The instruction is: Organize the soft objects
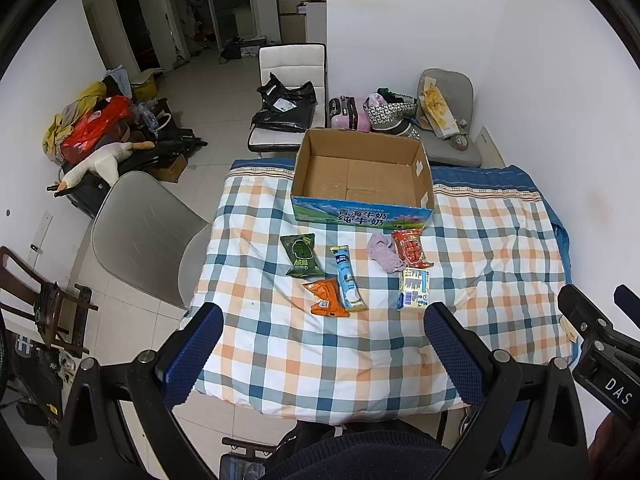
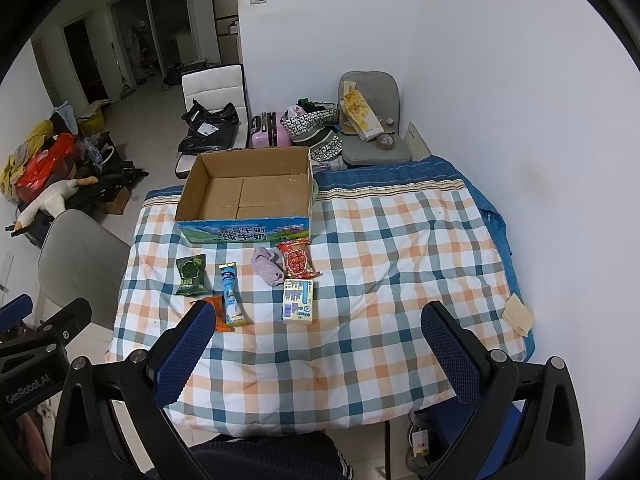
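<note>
The checked-cloth worktop carries an empty cardboard box at the far side. Packets lie before it; the orange packet is nearest the left tongs. Both left and right tongs gape wide, empty.

Plaid quilt looks like soft matte cloth, box is plain rough cardboard with a printed front, snack packets shiny plastic, gripper pads bumpy textured rubber.

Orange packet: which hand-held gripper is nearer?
Left. The orange packet lies just ahead of the left hand-held gripper, between its open fingers; the right hand-held gripper sits off to the packet's right.
</note>
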The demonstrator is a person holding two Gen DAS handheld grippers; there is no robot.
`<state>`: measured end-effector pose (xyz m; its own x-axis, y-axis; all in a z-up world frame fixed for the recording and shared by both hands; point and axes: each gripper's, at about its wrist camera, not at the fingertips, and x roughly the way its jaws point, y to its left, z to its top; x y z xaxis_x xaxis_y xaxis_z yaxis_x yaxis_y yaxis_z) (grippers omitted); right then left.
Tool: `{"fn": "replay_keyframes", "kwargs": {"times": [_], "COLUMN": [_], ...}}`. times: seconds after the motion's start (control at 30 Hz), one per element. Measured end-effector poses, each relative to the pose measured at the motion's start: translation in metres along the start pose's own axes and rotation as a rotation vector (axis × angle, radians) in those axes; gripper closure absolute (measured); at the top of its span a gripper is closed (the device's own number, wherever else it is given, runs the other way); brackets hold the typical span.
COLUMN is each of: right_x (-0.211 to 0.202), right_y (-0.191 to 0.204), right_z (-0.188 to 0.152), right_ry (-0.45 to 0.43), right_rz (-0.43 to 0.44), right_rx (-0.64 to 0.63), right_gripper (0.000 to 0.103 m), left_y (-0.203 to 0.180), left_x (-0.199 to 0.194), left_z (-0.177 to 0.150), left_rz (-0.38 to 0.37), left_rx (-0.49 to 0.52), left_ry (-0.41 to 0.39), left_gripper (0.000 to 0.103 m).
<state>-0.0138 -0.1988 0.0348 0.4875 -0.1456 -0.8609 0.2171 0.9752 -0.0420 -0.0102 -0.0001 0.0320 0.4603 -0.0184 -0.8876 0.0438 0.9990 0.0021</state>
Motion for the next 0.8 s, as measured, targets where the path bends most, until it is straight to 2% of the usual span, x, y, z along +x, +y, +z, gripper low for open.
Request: {"fn": "replay_keyframes", "kwargs": {"times": [0.53,0.67,0.8], "right_x": [-0.004,0.01,0.054], "right_y": [0.003,0.002,0.0], "right_z": [0.01,0.016,0.028], "right_ry": [-0.009,0.018,0.079], "right_rz": [0.007,0.013,0.021], "right_rx": [0.002,0.02,0.039], "right_gripper": [0.0,0.0,0.0], "left_y": [0.002,0.006,0.008], "left_x": [0.005,0.033,0.082], "left_z": [0.003,0.025,0.042], "left_rz": [-0.005,-0.017,-0.012], "left_rx": [-0.005,-0.034,-0.055], "left_ry": [-0.003,0.019,0.071], "left_gripper": [0.0,0.0,0.0]}}
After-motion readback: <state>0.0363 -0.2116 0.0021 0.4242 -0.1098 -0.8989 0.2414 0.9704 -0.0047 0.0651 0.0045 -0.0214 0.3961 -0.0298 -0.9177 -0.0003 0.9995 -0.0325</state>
